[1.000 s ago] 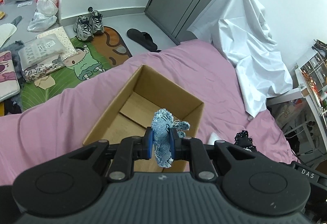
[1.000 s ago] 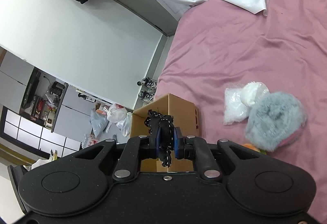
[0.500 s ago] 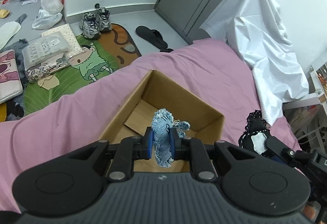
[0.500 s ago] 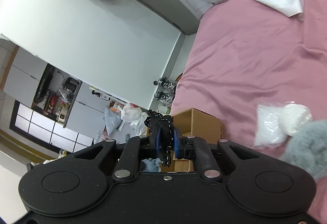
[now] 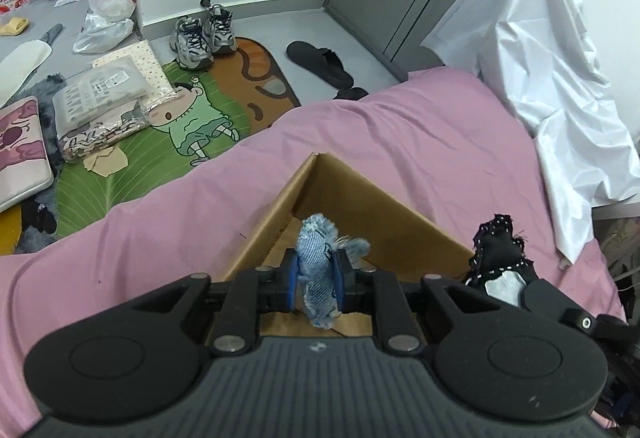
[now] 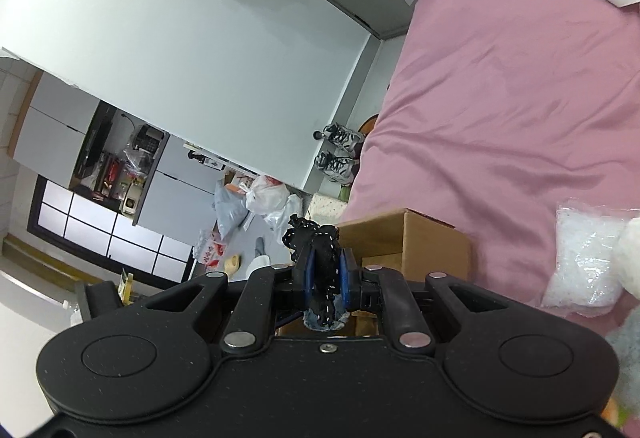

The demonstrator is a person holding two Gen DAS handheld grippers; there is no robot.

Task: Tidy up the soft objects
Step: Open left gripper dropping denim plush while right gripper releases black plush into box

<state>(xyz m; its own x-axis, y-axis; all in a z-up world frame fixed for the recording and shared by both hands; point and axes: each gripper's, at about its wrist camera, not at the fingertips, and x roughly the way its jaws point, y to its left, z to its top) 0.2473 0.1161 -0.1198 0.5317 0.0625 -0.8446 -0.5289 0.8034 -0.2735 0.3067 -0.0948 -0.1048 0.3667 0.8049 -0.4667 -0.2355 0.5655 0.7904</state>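
An open cardboard box (image 5: 360, 206) sits on the pink bed sheet (image 5: 160, 222). My left gripper (image 5: 316, 278) is shut on a frayed blue denim piece (image 5: 320, 262) and holds it over the box's near part. My right gripper (image 6: 325, 274) is shut on a black lace-trimmed fabric piece (image 6: 320, 246), which also shows in the left wrist view (image 5: 498, 258) at the box's right corner. The box shows in the right wrist view (image 6: 416, 242) just beyond the right gripper.
A clear plastic bag (image 6: 584, 262) and a white fluffy thing (image 6: 630, 254) lie on the sheet to the right. A white draped sheet (image 5: 560, 50) stands at the bed's far end. Shoes (image 5: 202, 32), a slipper (image 5: 320, 62) and packages (image 5: 100, 98) lie on the floor mat.
Both grippers have moved closer to the box. The right gripper with the black fabric has come in beside the left one at the box's right corner.
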